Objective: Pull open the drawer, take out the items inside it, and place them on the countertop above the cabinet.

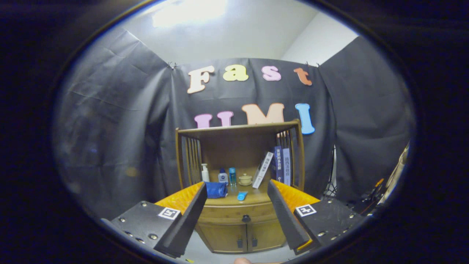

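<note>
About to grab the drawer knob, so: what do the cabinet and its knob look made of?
Cabinet: apparently wood with a smooth, slightly glossy brown finish; faint grain and slatted sides show. Drawer knob: dark and rounded, maybe metal; too small to tell. The gripper is open, short of it.

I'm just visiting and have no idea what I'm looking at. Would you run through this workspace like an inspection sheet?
Surface: wooden countertop of a small cabinet, with a shelf frame above it.
Job's things: drawer shut, dark knob at its middle; contents hidden.
Clutter: white pump bottle, two small blue bottles, lidded pot, leaning books, blue pouch, blue tube, all on the countertop.
Grippers: hand-held gripper open, fingers apart, well short of the cabinet, drawer seen between them.
Cables: nothing seen clearly.
Surroundings: black cloth wall; stand and gear beyond the right finger, too dim to identify.
</note>
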